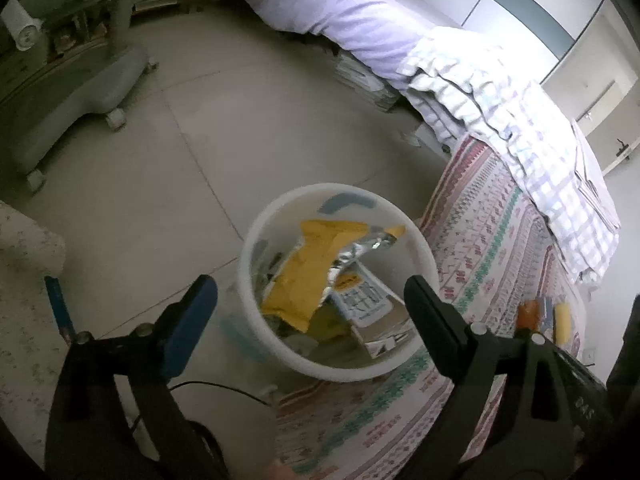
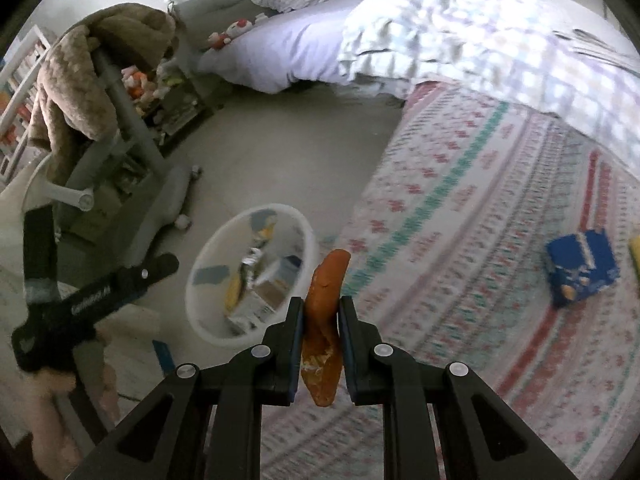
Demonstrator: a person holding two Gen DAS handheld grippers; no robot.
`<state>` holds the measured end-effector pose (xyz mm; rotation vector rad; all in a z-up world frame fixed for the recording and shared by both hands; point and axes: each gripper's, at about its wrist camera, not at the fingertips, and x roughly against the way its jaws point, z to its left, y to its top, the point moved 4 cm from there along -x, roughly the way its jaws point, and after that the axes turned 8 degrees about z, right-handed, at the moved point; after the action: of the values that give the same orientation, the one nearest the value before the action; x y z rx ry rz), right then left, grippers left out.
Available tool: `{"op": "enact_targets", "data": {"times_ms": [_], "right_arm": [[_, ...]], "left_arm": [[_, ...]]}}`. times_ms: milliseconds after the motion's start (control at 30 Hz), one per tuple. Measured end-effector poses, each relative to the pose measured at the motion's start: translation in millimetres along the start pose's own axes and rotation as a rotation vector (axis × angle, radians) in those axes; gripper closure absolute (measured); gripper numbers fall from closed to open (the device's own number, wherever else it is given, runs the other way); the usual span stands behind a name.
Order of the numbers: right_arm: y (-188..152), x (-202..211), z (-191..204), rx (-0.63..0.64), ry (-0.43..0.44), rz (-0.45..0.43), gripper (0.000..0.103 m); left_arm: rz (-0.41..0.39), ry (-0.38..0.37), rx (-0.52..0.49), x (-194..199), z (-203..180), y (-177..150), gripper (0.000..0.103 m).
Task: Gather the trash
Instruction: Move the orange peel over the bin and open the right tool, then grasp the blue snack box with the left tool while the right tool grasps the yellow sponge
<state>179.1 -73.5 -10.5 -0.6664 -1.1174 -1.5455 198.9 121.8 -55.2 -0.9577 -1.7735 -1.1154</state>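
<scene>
Bedroom floor beside the bed: our right tongs (image 2: 320,308) pinch an orange wrapper (image 2: 325,320), bound for the white bin (image 2: 308,240); left tongs (image 1: 312,300) hover spread, empty, above it.

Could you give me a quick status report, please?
Right claw shut on orange peel. Left claw open above white bin. Blue box on bedspread. Nothing blocking.
</scene>
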Motion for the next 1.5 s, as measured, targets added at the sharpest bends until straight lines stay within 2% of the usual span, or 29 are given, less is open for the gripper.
{"op": "enact_targets", "data": {"times_ms": [300,500,600,633,667,700,733,1067,1500], "right_arm": [[24.6,-30.7,31.5,0.014,0.019,0.017,0.083],[33.6,-41.4,42.4,0.024,0.030,0.006,0.083],[38.5,-40.8,47.2,0.025,0.093,-0.017,0.081],[38.5,-38.2,46.2,0.017,0.112,-0.022,0.076],[39.4,-35.6,44.8,0.002,0.129,-0.029,0.056],[39.4,-32.0,42.4,-0.011,0.141,-0.043,0.027],[40.2,-27.7,40.7,-0.019,0.145,-0.061,0.021],[25.9,7.8,12.3,-0.011,0.070,-0.094,0.020],[-15.5,48.6,-65.9,-0.058,-0.067,-0.101,0.020]], "left_arm": [[-0.043,0.090,-0.046,10.4,17.1,-1.4,0.002],[-0.046,0.083,-0.027,12.7,25.7,0.4,0.002],[-0.044,0.077,-0.023,12.7,25.1,0.6,0.002],[-0.044,0.076,-0.025,12.6,24.6,0.0,0.002],[-0.044,0.075,-0.027,12.7,23.6,-0.2,0.002],[-0.044,0.074,-0.029,13.0,22.8,-0.5,0.002],[-0.044,0.073,-0.032,12.9,21.8,-0.8,0.002],[-0.035,0.064,-0.064,12.9,10.3,-4.9,0.002],[-0.003,0.052,-0.130,2.7,-24.9,-17.9,0.002]]}}
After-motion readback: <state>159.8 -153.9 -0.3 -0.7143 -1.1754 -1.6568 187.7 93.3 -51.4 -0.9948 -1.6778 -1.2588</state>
